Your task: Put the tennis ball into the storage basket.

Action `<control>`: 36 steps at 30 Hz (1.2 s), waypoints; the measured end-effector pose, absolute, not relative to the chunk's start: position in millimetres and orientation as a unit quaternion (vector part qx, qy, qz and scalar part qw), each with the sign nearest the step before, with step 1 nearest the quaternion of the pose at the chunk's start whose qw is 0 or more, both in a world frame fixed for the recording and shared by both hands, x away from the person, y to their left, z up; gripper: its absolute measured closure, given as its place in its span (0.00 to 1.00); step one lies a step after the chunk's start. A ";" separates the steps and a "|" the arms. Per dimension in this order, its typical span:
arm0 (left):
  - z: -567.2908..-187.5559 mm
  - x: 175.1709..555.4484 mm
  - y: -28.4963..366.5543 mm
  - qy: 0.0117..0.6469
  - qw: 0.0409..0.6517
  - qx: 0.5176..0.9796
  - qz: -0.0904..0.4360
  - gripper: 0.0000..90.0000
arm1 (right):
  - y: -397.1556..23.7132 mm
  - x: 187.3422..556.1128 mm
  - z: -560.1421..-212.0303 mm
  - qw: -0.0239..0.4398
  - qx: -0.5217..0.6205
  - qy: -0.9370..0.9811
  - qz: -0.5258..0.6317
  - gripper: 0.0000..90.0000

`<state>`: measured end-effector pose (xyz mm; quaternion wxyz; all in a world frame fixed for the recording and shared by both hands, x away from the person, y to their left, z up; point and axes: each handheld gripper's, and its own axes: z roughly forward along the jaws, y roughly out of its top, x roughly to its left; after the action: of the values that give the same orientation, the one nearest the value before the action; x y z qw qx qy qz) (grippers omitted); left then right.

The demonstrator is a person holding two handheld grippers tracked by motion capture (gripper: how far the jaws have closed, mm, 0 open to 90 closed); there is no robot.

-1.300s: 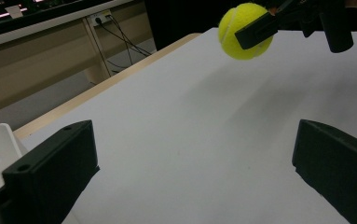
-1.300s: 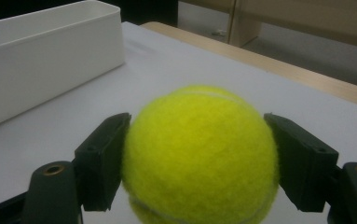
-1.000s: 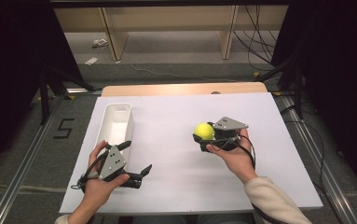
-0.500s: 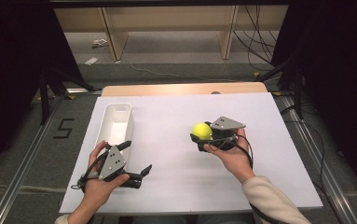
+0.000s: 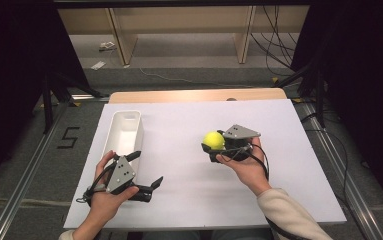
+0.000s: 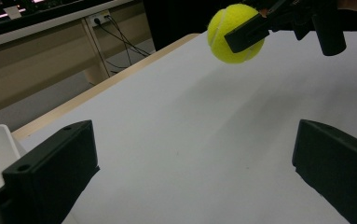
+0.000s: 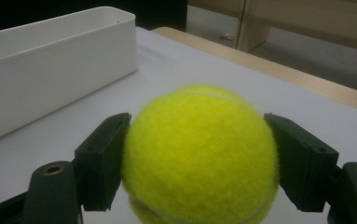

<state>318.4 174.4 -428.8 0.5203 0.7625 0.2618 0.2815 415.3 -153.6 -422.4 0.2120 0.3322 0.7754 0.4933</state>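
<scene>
A yellow tennis ball (image 5: 213, 140) is clamped between the jaws of my right gripper (image 5: 212, 143), right of the table's middle. In the right gripper view the ball (image 7: 199, 154) bulges between the two black pads (image 7: 102, 161). The left gripper view shows the ball (image 6: 234, 33) hanging a little above the white tabletop, with a faint shadow below it. My left gripper (image 5: 148, 167) rests near the front left edge, open with its jaws spread wide and nothing between them (image 6: 192, 172).
A long white tray (image 5: 124, 114) lies at the left of the white table (image 5: 279, 125), just beyond my left hand; its wall (image 7: 50, 60) stands ahead-left of the ball. Wooden shelf legs and cables sit on the floor beyond the table.
My right gripper has drifted slightly left with the ball still in it. The left gripper has stayed put.
</scene>
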 end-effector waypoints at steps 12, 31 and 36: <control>-428.6 318.4 174.4 0.260 0.521 0.763 0.281 0.00 | -148.0 416.0 -421.9 0.208 0.329 0.777 0.495 0.30; -429.0 318.5 174.1 0.260 0.521 0.763 0.281 0.00 | -139.3 416.9 -421.6 0.204 0.324 0.778 0.499 0.30; -428.8 318.4 174.1 0.260 0.521 0.763 0.281 0.00 | -136.9 417.1 -421.2 0.203 0.322 0.778 0.499 0.30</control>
<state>318.4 174.1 -428.8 0.5210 0.7631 0.2597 0.2806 417.1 -136.9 -421.2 0.2033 0.3216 0.7783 0.4995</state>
